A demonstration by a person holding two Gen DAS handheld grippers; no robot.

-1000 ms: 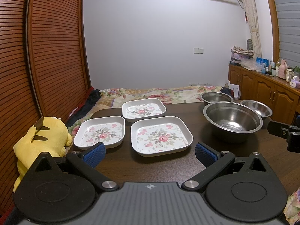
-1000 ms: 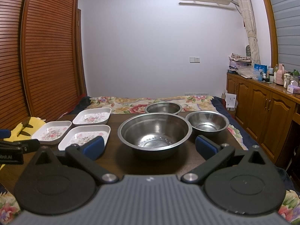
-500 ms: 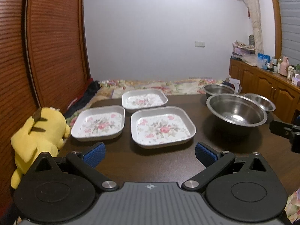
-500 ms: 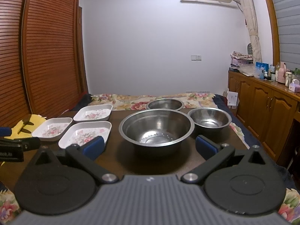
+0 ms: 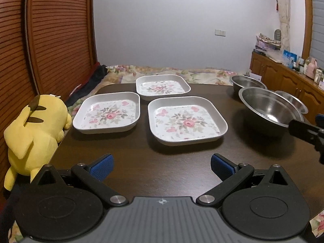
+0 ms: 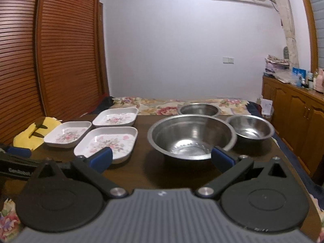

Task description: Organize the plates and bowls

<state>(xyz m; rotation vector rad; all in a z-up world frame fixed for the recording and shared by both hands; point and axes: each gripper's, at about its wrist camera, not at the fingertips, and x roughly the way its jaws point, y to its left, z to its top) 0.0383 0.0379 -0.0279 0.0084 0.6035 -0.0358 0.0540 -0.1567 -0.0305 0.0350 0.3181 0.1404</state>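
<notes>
One marking legible: white lettering, apparently "GenRobot", partly blurred, on the black body of the left gripper (image 6: pixel 15 167) at near left. Nothing else readable.

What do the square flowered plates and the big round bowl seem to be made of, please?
The flowered plates look like melamine or plastic, though glazed ceramic is possible: matte white, thick rounded rims, printed roses. The big bowl looks like stainless steel: grey, thin-rimmed, with mirror-like reflections inside.
</notes>
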